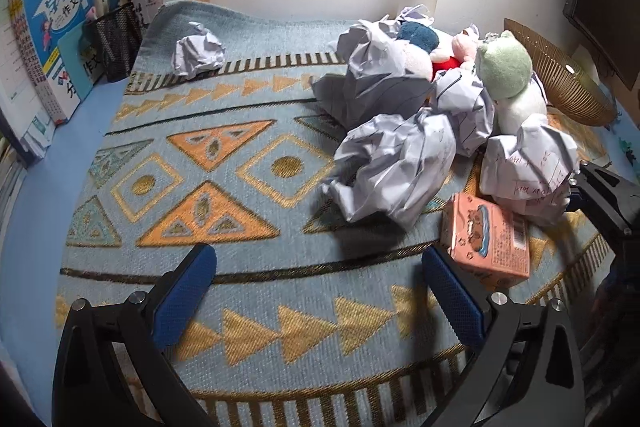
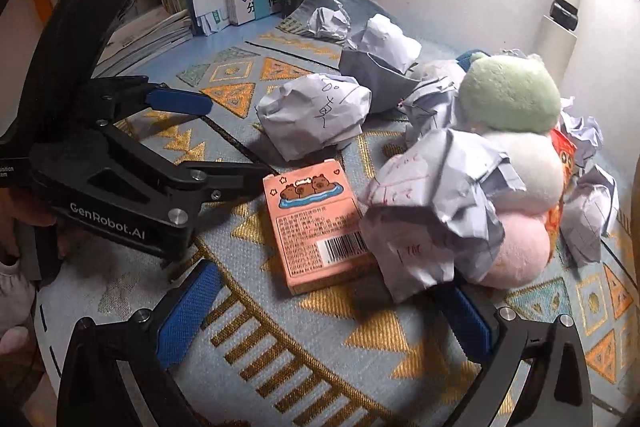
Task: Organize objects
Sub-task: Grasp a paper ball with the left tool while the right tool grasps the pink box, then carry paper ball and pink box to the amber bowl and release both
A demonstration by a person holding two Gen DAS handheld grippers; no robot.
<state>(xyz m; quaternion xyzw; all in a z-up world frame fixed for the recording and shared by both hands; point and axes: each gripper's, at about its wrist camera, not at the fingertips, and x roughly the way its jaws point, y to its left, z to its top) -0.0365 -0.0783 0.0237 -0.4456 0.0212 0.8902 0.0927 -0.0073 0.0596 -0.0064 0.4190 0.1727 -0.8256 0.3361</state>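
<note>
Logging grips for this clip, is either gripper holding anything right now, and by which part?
Nothing is held. The left gripper and the right gripper are both open above the patterned mat.

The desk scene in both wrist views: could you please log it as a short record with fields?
surface: patterned mat on a blue desk
clutter: crumpled paper balls, one alone at the back, the rest piled with plush toys
green plush: upright in the pile
pink box: flat on the mat, a paper ball overlapping its corner
wicker basket: at the far right
left gripper: open, empty
right gripper: open, near the box
</note>
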